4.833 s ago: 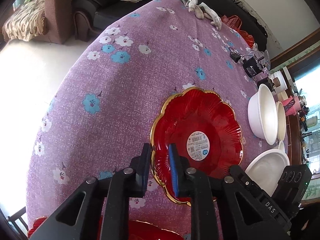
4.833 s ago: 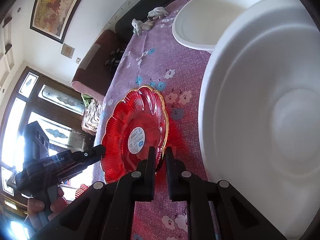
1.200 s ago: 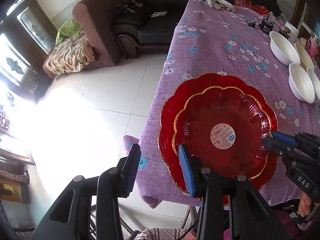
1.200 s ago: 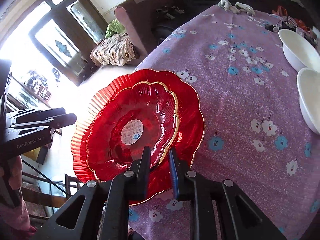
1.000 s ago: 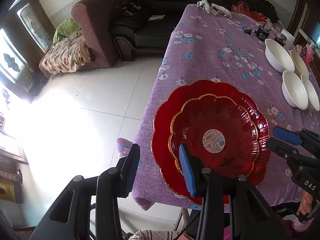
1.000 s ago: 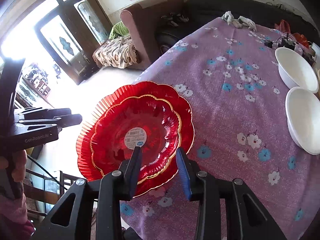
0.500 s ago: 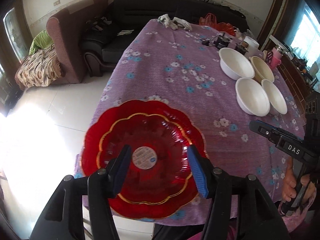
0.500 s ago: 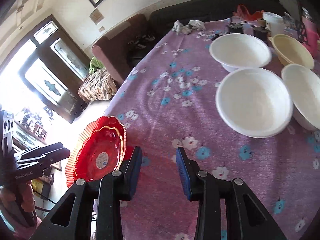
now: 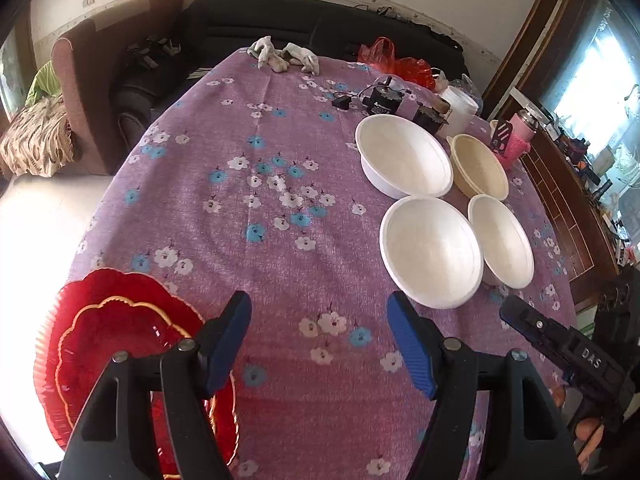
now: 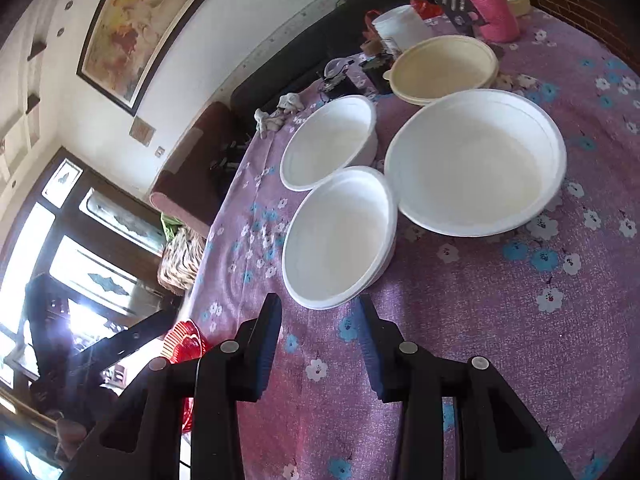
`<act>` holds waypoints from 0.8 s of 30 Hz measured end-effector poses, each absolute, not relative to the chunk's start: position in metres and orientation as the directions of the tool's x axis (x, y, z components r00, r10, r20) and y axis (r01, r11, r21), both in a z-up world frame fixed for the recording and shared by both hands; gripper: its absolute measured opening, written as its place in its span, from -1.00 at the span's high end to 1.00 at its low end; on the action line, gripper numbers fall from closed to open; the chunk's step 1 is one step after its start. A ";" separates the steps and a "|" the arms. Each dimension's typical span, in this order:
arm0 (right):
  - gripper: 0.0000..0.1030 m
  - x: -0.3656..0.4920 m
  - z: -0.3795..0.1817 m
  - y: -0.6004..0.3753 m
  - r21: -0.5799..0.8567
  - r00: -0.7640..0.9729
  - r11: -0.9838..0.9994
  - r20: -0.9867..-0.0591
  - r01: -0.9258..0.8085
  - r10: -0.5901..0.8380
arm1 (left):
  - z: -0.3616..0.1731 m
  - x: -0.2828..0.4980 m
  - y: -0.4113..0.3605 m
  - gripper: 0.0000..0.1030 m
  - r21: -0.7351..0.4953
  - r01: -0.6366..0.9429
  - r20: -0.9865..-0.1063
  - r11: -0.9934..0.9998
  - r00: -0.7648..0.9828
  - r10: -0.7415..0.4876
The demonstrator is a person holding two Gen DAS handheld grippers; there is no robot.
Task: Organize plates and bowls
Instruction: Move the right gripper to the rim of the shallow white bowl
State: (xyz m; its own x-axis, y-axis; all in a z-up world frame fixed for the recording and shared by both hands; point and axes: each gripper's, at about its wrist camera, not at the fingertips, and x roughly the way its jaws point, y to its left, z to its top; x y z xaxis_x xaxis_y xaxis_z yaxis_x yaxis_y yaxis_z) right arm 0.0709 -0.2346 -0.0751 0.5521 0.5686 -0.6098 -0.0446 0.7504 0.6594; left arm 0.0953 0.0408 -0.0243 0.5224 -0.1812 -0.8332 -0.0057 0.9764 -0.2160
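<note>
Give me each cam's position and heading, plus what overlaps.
Left wrist: on the left hand-held gripper, above the table's near edge, looking across the purple cloth toward the sofa; its open blue-padded fingers show, and the right hand-held gripper at lower right.
Right wrist: on the right hand-held gripper, tilted, aimed at the bowls; its open fingers show, the left one dark at lower left.
Shared: four bowls, red plates, pink bottle, rags.
</note>
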 end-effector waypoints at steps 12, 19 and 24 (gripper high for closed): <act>0.20 0.082 -0.097 -0.268 0.764 0.595 0.638 -0.556 0.092 0.580 | -0.060 0.144 0.019 -0.35 -0.265 -0.042 -0.860 0.963 0.462 -0.216; 0.20 0.094 -0.106 -0.273 0.773 0.598 0.620 -0.561 0.132 0.572 | -0.078 0.164 0.016 -0.35 -0.321 -0.064 -0.866 0.945 0.424 -0.266; 0.20 0.101 -0.110 -0.267 0.780 0.595 0.609 -0.560 0.145 0.576 | -0.083 0.174 0.017 -0.35 -0.390 -0.062 -0.852 0.919 0.402 -0.335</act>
